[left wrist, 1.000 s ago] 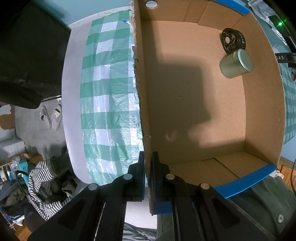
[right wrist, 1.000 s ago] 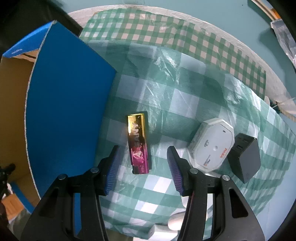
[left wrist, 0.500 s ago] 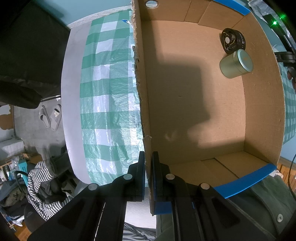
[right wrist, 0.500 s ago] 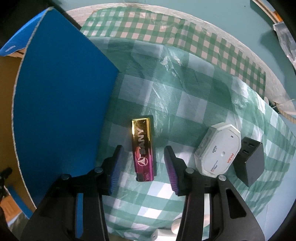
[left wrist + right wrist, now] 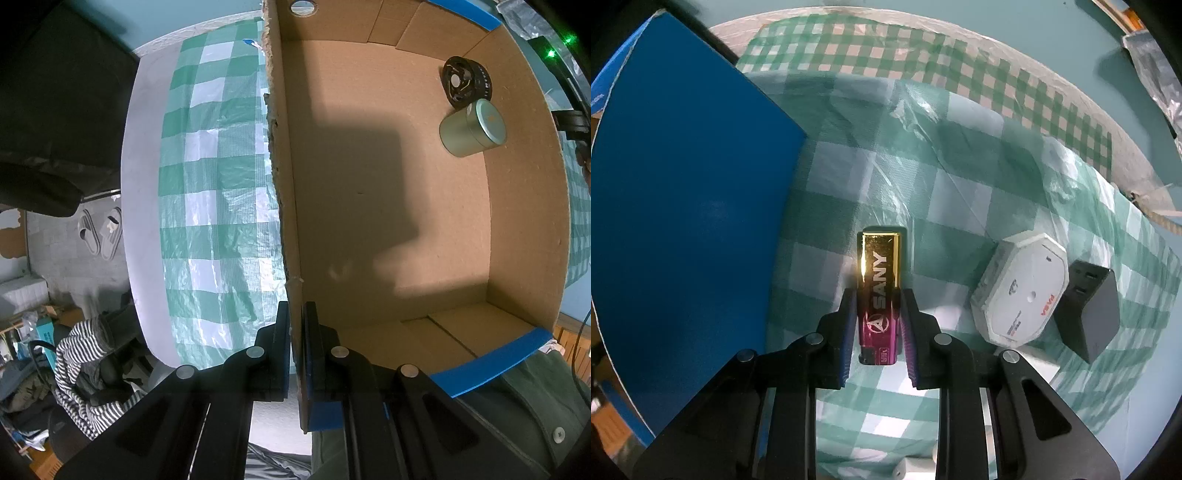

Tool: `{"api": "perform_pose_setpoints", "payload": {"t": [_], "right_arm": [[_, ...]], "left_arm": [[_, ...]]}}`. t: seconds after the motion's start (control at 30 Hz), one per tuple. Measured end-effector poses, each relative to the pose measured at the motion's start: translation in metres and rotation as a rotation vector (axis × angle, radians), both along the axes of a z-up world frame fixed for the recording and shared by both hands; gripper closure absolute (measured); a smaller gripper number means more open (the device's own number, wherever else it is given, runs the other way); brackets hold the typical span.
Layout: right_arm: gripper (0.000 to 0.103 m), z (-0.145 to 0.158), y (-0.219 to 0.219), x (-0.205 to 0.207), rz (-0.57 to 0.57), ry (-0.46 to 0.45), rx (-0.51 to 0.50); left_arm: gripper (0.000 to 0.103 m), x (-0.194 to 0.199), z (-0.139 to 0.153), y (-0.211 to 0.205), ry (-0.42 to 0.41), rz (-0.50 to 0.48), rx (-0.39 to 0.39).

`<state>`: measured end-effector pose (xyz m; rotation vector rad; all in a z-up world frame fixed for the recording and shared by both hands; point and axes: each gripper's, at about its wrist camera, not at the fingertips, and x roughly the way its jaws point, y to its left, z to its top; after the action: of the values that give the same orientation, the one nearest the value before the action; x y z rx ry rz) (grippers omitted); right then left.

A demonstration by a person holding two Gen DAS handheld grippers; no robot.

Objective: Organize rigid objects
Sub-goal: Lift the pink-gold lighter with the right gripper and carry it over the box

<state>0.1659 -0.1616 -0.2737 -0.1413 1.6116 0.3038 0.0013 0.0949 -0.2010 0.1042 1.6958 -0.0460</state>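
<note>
The right gripper [image 5: 878, 325] points down at the checked cloth [image 5: 945, 206]; its jaws have just been closing and now clamp the gold and purple bar [image 5: 879, 295] marked SANY by its two long sides; the bar's purple end sits between the pads, its gold end sticks out beyond the fingertips, and whether it is lifted off the cloth cannot be told; the blue outside of the box wall stands to its left; a white eight-sided case [image 5: 1021, 291] and a dark grey block [image 5: 1087, 310] lie to its right, touching each other, well apart from the bar. The left gripper [image 5: 296, 343] is shut on the wall of the cardboard box [image 5: 291, 206], one pad outside, one inside; within the box, in the far corner, a pale green tin [image 5: 471, 127] lies just beside a black round thing [image 5: 465, 82].
</note>
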Motion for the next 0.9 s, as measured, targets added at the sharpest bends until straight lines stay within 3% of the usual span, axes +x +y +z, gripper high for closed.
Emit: {"api": "perform_pose_setpoints", "payload": {"t": [0.57,0.9], "right_arm": [[0.08,0.007,-0.017,-0.012,-0.023,0.002,0.02],[0.08,0.038,-0.022,-0.021,-0.011,-0.018,0.036]], "left_arm": [[0.097,-0.001,0.0,-0.001,-0.003,-0.008,0.0],[0.097,-0.002,-0.001,-0.002,-0.005,-0.015,0.001]]}}
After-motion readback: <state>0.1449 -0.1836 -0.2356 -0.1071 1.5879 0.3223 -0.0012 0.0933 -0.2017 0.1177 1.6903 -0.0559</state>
